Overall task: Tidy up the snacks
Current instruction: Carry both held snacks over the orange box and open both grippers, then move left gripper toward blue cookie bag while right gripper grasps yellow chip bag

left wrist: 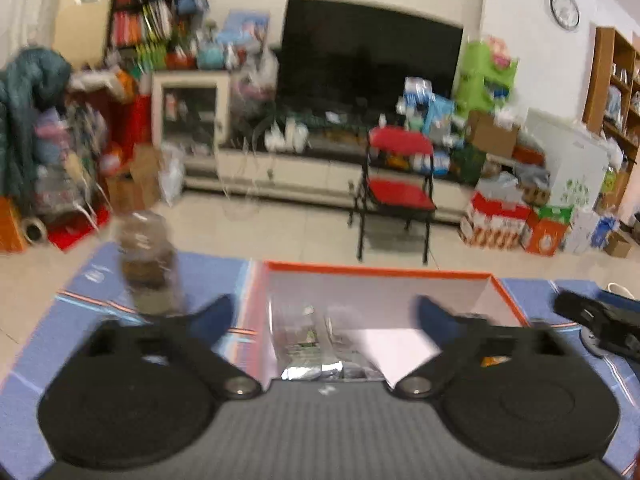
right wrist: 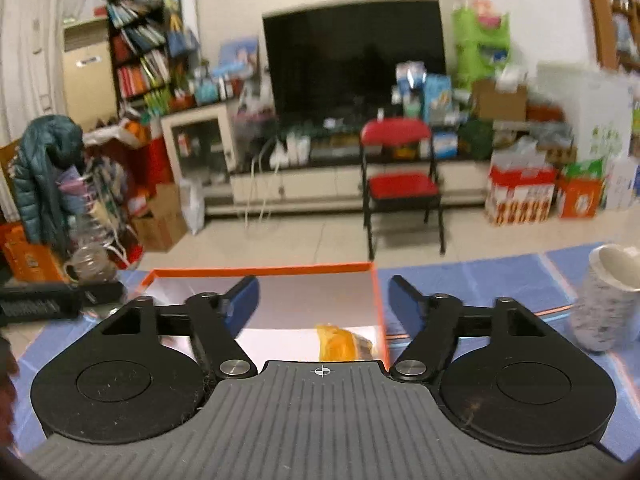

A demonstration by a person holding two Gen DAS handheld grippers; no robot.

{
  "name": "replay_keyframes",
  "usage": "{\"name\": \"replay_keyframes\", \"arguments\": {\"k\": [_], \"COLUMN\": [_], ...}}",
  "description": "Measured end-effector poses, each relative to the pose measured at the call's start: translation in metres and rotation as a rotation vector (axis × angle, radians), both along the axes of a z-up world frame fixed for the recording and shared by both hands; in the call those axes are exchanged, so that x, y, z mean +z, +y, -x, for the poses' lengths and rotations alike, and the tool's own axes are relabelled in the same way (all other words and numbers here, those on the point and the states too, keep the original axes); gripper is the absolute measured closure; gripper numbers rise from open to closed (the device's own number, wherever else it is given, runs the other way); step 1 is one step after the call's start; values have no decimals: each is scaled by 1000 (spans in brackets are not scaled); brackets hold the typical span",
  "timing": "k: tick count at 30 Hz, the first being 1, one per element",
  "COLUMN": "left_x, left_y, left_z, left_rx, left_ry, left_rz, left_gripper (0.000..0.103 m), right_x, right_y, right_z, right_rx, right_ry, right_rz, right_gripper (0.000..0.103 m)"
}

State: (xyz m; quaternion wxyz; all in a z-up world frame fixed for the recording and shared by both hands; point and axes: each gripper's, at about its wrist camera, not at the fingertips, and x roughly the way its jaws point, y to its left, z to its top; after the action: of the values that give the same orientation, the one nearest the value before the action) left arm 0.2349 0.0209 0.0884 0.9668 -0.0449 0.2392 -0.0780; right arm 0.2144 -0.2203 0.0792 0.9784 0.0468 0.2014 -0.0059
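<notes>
Both the left gripper and right gripper hover released, empty, above the orange-rimmed box holding snack packets.

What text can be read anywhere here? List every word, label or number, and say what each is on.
None can be read.
Silver snack packets in the orange-rimmed box: print blurred.
Red-and-white cartons: markings too small.
Wall clock: numerals blurred.
Bookshelf spines: unreadable.
</notes>
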Motion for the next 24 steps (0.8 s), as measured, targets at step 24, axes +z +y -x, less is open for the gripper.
{"name": "replay_keyframes", "arguments": {"k": [24], "left_x": [-73], "left_y": [67], "left_z": [112], "left_rx": [-26], "left_ry": [90], "left_rz": [-28], "left_gripper": [2], "right_x": [-68], "right_y": [45], "right_z": [98], "right_rx": [-23], "right_ry": [59], "right_rz": [280], "right_gripper": [21]}}
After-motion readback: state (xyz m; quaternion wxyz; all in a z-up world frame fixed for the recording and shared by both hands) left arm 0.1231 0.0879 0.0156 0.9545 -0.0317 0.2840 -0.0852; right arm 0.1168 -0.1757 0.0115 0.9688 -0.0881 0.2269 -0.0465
